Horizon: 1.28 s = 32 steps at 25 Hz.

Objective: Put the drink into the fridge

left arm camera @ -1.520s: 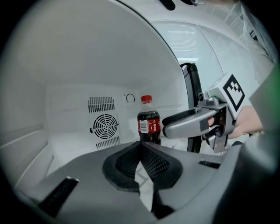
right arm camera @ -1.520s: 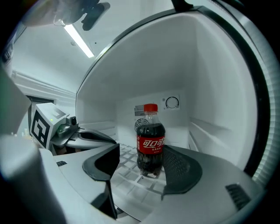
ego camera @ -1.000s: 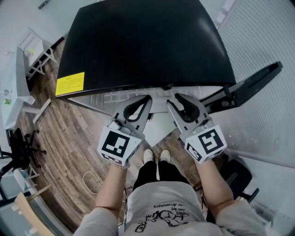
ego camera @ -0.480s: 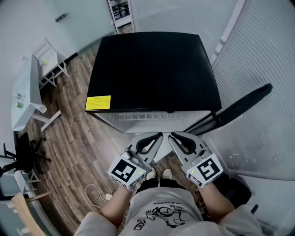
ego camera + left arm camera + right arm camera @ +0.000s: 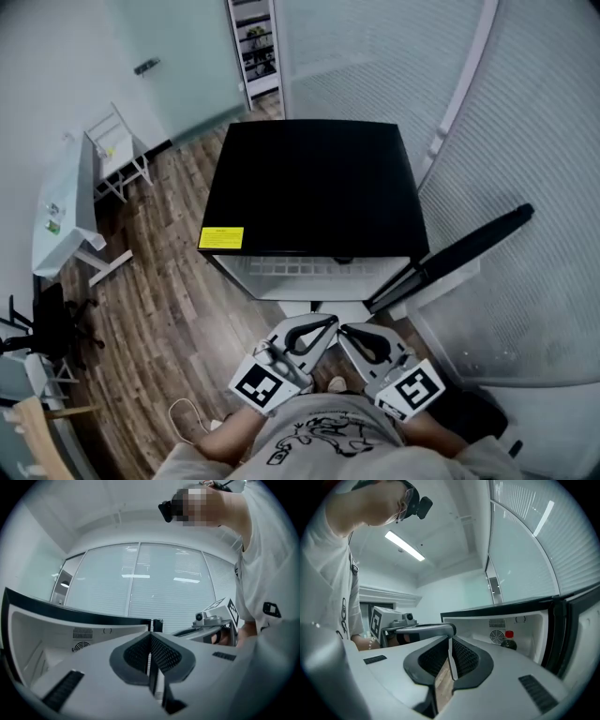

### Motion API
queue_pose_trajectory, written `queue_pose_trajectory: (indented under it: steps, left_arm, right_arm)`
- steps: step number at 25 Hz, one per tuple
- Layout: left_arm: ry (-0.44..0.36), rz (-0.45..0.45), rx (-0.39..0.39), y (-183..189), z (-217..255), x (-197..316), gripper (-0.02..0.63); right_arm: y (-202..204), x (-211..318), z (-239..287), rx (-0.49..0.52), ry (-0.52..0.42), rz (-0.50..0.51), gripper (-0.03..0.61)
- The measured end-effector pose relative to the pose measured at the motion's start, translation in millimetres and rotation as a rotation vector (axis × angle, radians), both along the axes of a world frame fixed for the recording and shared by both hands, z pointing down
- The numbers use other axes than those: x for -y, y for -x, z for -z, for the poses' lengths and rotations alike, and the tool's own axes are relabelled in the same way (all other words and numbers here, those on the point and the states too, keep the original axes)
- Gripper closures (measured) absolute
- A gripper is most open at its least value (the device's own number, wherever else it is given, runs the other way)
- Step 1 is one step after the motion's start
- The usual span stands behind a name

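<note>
Fridge (image 5: pixel 314 187): low cabinet with a flat black top, seen from above in the head view; a yellow sticker (image 5: pixel 221 238) sits at the top's front left corner.
Door (image 5: pixel 459 253): swung wide open at the fridge's right, leaving the white interior exposed.
Drink (image 5: pixel 508 641): dark bottle with a red cap, upright inside the fridge against its back wall, just beside a round fan grille (image 5: pixel 496 636); well apart from both grippers.
Left gripper (image 5: pixel 151 634): held level in front of the person's body, pointing toward the open fridge; fingers together, nothing between them.
Right gripper (image 5: pixel 450 640): held level just beside the left one; fingers have just been closing and now meet, nothing between them.
Floor (image 5: pixel 159 309): wood-look planks around the fridge, with a white cable (image 5: pixel 187 403) lying near the person's feet.
</note>
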<state>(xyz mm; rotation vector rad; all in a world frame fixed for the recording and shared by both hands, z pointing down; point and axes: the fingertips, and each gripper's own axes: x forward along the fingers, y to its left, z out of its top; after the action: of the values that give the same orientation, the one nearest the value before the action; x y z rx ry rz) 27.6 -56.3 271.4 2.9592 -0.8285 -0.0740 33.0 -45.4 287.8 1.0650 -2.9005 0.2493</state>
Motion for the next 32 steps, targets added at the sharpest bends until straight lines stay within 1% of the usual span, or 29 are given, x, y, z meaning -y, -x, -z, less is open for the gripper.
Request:
queue_pose_trajectory:
  steps: [7, 11, 19, 21, 28, 32]
  left_arm:
    - [-0.021, -0.005, -0.028, -4.2, 18.9, -14.2, 0.612]
    - [0.014, 0.015, -0.051, -0.5, 21.8, -25.6, 0.612]
    - [0.012, 0.072, -0.015, 4.8, 21.8, -32.2, 0.612]
    - [0.016, 0.072, -0.017, 3.2, 20.2, -33.2, 0.612]
    - [0.014, 0.063, -0.021, -6.2, 21.2, -43.9, 0.612]
    - [0.017, 0.073, -0.021, -7.9, 21.0, -47.9, 0.612]
  right_arm:
    - [-8.5, -19.0, 19.9, -0.011, -0.039, 0.037, 0.528]
    - [-10.5, -27.8, 26.4, 0.005, -0.029, 0.055, 0.528]
    - [-11.2, -31.6, 27.2, -0.016, -0.046, 0.064, 0.538]
    - [-10.6, -32.1, 28.5, -0.011, -0.053, 0.065, 0.538]
    - [-17.4, -37.7, 26.8, 0.005, -0.035, 0.049, 0.538]
    - [-20.6, -42.3, 27.2, 0.003, -0.039, 0.042, 0.538]
